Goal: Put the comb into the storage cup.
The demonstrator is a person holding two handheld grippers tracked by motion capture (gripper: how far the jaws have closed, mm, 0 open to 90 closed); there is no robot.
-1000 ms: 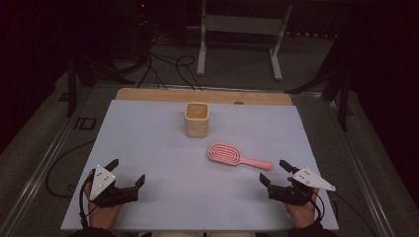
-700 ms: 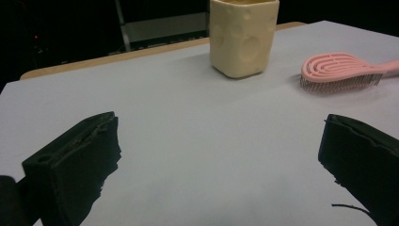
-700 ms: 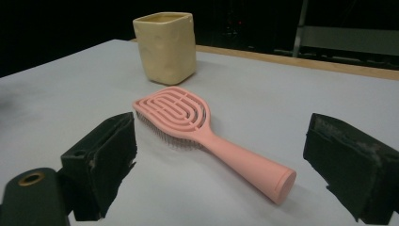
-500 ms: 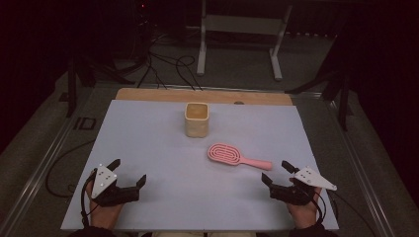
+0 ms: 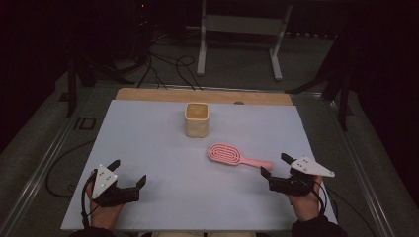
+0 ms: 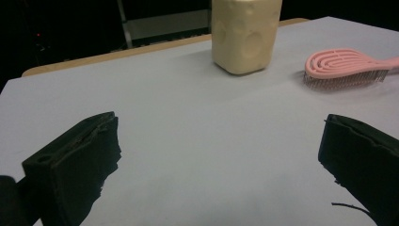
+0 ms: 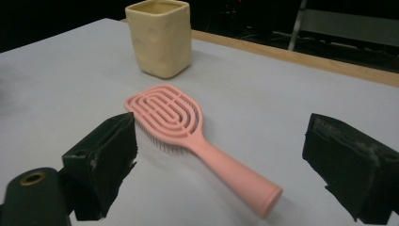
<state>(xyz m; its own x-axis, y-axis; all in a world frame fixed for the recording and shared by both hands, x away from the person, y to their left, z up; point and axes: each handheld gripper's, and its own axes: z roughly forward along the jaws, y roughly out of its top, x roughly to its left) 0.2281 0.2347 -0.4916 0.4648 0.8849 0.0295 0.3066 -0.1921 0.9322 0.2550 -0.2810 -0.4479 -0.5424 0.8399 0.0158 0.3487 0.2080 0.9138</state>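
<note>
A pink hairbrush (image 5: 236,155) (image 7: 188,132) lies bristles down on the white table (image 5: 163,148), handle toward the right front. A cream square cup (image 5: 196,119) (image 6: 244,33) (image 7: 160,37) stands upright behind it, mid-table. My right gripper (image 5: 276,165) (image 7: 219,165) is open close to the handle's end, with the handle pointing into the gap between its jaws. My left gripper (image 5: 129,173) (image 6: 221,155) rests open at the front left, nothing between its jaws; the brush (image 6: 346,68) and cup lie far ahead of it.
A wooden strip (image 5: 202,95) runs along the table's far edge. Beyond it stand a metal frame (image 5: 239,34) and floor cables (image 5: 163,64) in a dark room. Bare white surface lies between the two grippers.
The right gripper has shifted slightly right and forward near the brush handle. The left gripper has barely moved. Brush and cup are unmoved.
</note>
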